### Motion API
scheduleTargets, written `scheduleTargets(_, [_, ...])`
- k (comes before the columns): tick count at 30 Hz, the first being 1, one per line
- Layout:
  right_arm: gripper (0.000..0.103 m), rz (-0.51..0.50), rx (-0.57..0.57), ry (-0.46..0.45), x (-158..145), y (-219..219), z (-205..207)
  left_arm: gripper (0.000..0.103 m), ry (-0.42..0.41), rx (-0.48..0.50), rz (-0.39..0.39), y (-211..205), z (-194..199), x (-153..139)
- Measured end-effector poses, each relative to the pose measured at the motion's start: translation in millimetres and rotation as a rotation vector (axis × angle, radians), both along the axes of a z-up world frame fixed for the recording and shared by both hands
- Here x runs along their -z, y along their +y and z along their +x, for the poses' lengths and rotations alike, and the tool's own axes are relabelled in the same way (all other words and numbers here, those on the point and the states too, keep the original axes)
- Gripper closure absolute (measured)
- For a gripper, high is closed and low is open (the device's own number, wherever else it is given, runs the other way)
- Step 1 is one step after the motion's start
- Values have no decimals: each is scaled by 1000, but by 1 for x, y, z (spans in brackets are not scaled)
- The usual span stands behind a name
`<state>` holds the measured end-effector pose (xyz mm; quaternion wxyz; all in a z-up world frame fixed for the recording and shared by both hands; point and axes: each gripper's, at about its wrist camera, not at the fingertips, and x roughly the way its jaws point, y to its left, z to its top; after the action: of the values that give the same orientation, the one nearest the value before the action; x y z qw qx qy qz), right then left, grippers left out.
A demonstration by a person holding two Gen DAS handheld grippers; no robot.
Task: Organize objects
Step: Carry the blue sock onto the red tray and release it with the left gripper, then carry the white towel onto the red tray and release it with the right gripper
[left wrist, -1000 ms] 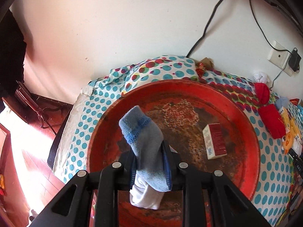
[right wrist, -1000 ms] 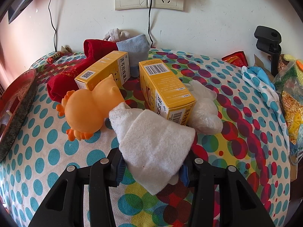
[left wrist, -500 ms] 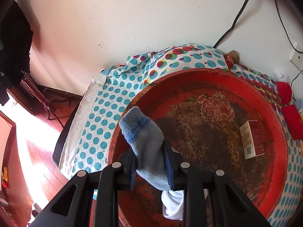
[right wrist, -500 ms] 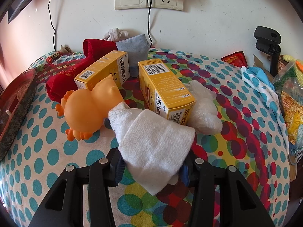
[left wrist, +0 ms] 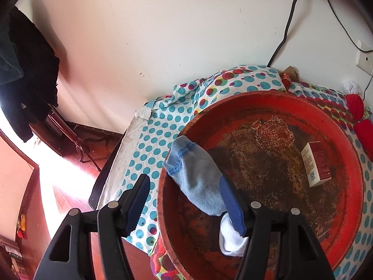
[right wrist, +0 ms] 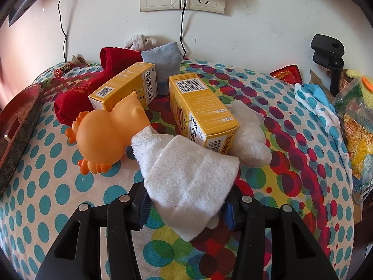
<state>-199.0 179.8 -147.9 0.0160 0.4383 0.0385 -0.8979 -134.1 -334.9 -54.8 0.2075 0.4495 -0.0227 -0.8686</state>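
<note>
My left gripper (left wrist: 183, 182) is opening wide over the near left rim of a round, rusty red tray (left wrist: 256, 98). A light blue sock (left wrist: 198, 182) lies loose between the jaws. Its cuff hangs over the rim, it leans on the right pad, and its white toe (left wrist: 230, 240) dangles inside the tray. A small red box (left wrist: 316, 164) lies at the tray's right. My right gripper (right wrist: 186, 207) hovers over the dotted cloth with a folded white sock (right wrist: 188, 182) pinched between its pads. Its jaws are just starting to open.
Ahead of the white sock stand an orange rubber duck (right wrist: 105, 135), two yellow boxes (right wrist: 126, 88) (right wrist: 202, 109), a red sock (right wrist: 77, 95), a grey-blue sock (right wrist: 163, 58) and a crumpled plastic bag (right wrist: 249, 140). The table's edge and the wooden floor (left wrist: 70, 186) lie left of the tray.
The left jaws have sprung apart and let go of the blue sock, which now rests across the tray's rim. The left gripper has shifted left. The right gripper and white sock look unchanged.
</note>
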Motion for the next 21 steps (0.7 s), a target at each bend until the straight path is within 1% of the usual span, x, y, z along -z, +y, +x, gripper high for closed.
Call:
scheduleTargets(4, [57,6,0,1,0,-1,0,39,36,2,16,10,15,-16])
scheduleTargets(6, [57,11,0,2,0,-1,0,39,39,7,3,17,22,-21])
scheduleTargets(9, [57,13,0,3,1,-2,1,39,48,20,20,31,33,-27])
scheduleTargets(12, [57,25,0,5,1,-3,1,39,50,35,40,44,43,-27])
scheduleTargets(17, [57,51,0,11,1,-7,2,39,63,66,23,73,53,-23])
scheduleTargets(21, [57,63,0,13,1,-7,3,39,75,90,30,87,58,-16])
